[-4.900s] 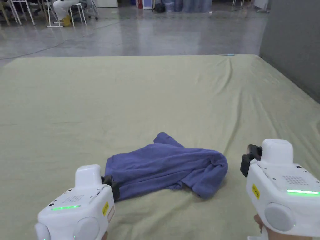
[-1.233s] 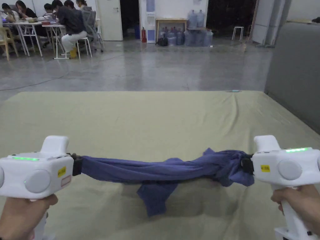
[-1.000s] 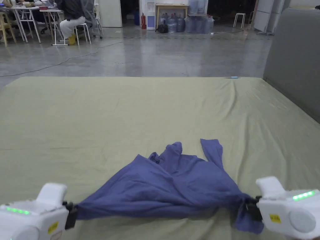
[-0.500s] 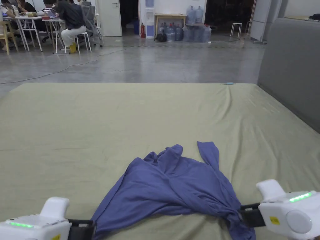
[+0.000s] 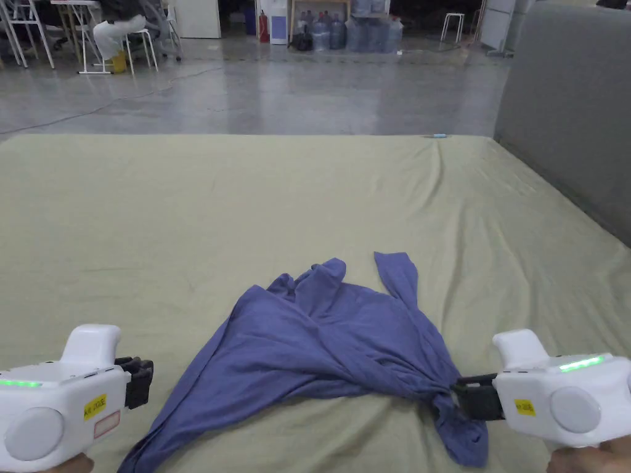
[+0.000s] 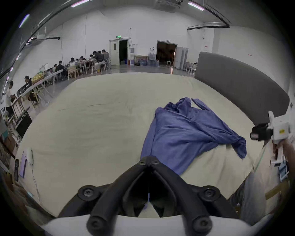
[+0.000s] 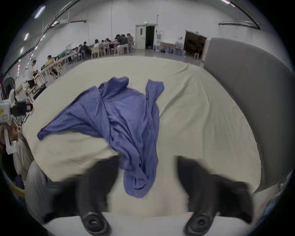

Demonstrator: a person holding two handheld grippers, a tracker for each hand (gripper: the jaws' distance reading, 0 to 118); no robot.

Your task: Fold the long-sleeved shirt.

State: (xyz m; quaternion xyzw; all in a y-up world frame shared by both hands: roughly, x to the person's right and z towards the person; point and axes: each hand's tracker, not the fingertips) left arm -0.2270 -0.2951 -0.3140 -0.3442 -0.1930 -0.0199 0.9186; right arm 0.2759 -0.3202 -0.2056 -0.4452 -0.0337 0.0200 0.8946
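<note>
Shirt (image 5: 333, 332) sprawls between my hands, long axis left-right; right gripper (image 7: 147, 169) spread open over its bunched end, left gripper (image 6: 149, 161) closed, empty.

workshop hall | concrete floor (image 5: 296, 92) | worktables (image 6: 47, 76) | water jugs (image 5: 370, 28)

A large hall with white walls (image 6: 99, 39) and a glossy grey concrete floor (image 5: 296, 92). People sit at tables (image 6: 89, 61) at ten o'clock; water jugs (image 5: 345, 28) stand at twelve; ceiling strip lights (image 6: 79, 2) glow; a grey padded panel (image 5: 567, 98) rises at two o'clock.
</note>
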